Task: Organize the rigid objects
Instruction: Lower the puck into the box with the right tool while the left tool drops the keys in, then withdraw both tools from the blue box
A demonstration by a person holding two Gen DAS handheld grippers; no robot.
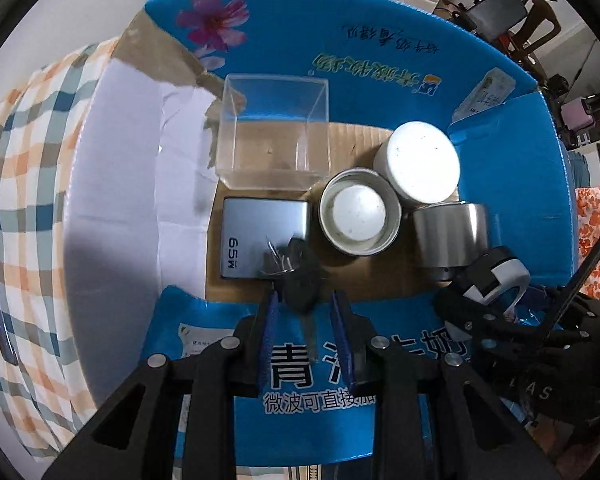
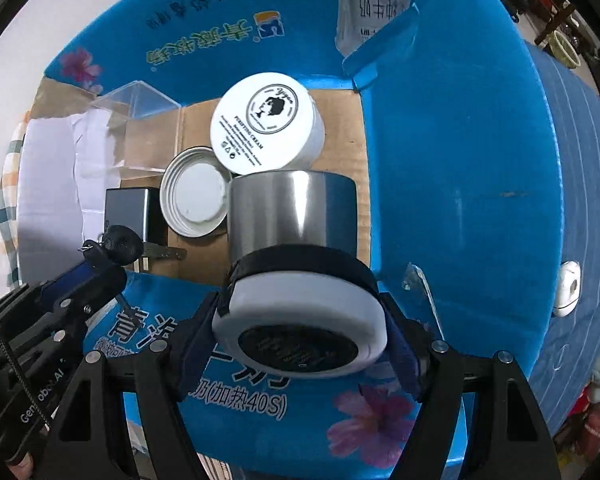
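Observation:
A blue cardboard box (image 1: 380, 56) holds a clear plastic box (image 1: 274, 140), a grey 65W charger (image 1: 256, 236), a round tin (image 1: 360, 212), a white cream jar (image 1: 420, 160) and a silver cylinder (image 1: 452, 236). My left gripper (image 1: 306, 308) is open above the box's near flap; a black-headed key (image 1: 302, 284) lies between its fingers, its blade on the flap. My right gripper (image 2: 304, 336) is shut on a white and black round object (image 2: 300, 320), just above the box's near edge, in front of the silver cylinder (image 2: 292, 212). The key also shows in the right wrist view (image 2: 120, 244).
The box sits on a checked cloth (image 1: 28, 184), with white paper (image 1: 140, 184) lining its left side. A small white device (image 2: 568, 288) clings to the box's right outer wall. Room clutter stands at the far right.

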